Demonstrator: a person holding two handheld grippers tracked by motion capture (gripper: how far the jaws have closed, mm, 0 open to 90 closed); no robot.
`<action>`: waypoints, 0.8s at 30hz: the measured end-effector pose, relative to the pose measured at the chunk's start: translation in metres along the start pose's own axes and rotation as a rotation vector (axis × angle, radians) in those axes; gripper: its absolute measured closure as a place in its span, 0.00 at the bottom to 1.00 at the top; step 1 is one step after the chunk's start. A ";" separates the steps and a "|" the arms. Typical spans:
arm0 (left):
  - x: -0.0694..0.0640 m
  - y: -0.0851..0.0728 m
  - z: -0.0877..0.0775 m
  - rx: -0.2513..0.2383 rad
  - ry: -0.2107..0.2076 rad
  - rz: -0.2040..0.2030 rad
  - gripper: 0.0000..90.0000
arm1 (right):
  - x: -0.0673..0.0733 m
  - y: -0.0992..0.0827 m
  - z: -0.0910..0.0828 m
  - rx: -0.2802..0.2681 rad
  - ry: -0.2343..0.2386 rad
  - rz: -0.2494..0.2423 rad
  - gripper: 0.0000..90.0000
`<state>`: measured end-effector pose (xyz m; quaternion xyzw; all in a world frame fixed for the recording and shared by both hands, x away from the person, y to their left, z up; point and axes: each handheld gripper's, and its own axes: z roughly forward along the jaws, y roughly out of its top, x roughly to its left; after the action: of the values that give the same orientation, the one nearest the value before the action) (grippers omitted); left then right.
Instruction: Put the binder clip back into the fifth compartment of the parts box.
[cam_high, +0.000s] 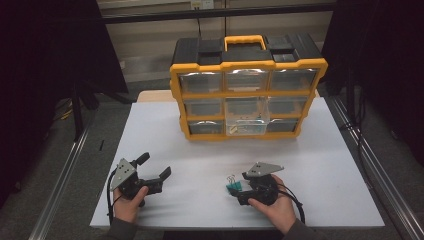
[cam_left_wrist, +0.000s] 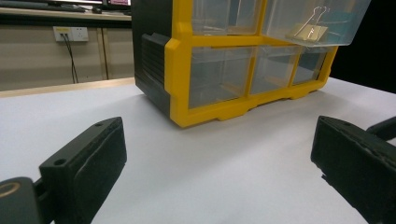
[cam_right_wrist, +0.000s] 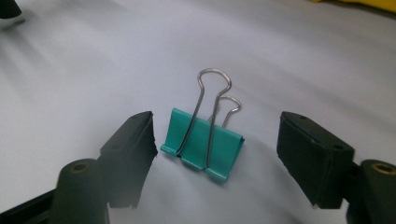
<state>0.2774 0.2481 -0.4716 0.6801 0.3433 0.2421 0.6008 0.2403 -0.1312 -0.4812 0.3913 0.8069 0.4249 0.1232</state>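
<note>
- White table (cam_high: 210, 150) in a dim room, dark curtains on both sides, grey floor around it.
- Yellow and black drawer cabinet (cam_high: 247, 92) stands at the far middle of the table, three rows of clear drawers, yellow handle on top.
- Middle drawer (cam_high: 246, 116) is pulled out toward the person; in the left gripper view a gold binder clip (cam_left_wrist: 308, 29) lies inside it.
- Left gripper (cam_high: 156, 172) held in left hand (cam_high: 129, 205) at near left, resting low on the table, jaws wide apart, nothing between them.
- Right gripper (cam_right_wrist: 217, 144) held in right hand (cam_high: 275, 207) at near right, jaws apart.
- Teal binder clip (cam_right_wrist: 203, 142) sits on the table between the right jaws, wire handles up, not touching either jaw.
</note>
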 end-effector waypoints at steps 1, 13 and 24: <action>0.000 0.000 0.000 0.006 -0.007 0.004 0.04 | 0.000 -0.001 0.002 0.008 0.001 0.004 0.33; 0.001 0.000 0.001 0.008 -0.018 0.005 0.04 | 0.009 -0.001 0.012 0.036 0.003 0.004 0.40; 0.000 -0.001 0.002 0.011 -0.005 -0.004 0.04 | 0.013 0.003 0.018 0.060 -0.029 -0.064 0.39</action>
<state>0.2787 0.2463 -0.4729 0.6834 0.3444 0.2372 0.5984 0.2428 -0.1097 -0.4882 0.3749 0.8296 0.3906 0.1367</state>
